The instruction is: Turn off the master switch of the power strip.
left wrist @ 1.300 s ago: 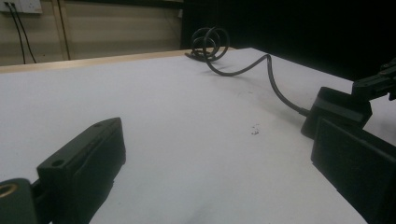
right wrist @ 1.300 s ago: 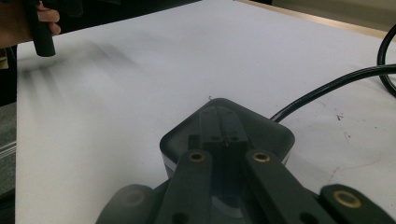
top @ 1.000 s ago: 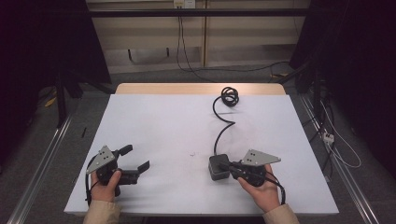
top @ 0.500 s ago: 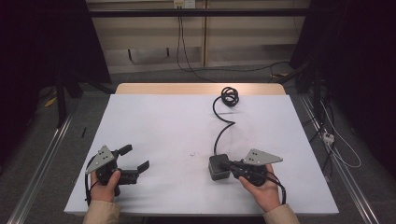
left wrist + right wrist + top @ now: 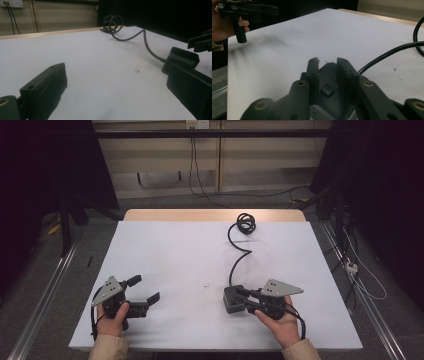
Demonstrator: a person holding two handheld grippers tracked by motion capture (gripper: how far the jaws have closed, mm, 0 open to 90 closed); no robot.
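Since the earlier frame the right gripper (image 5: 239, 298) has just been opening; its jaws flank the black adapter (image 5: 232, 299), contact unclear. The left gripper (image 5: 145, 291) stands wide open and empty. Judged step: releasing the adapter; next calls for drawing clear.

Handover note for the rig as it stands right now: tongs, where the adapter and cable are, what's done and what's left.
Right tongs: jaws astride the dark power adapter at the near right of the white table; they have just been opening, and whether the pads press it is not clear.
Left tongs: open, holding nothing, near left of the table.
Cable: runs from the adapter to a loose coil at the far edge.
Done: adapter lies flat on the table.
Left: probably lifting or moving the adapter; the coil is untouched.
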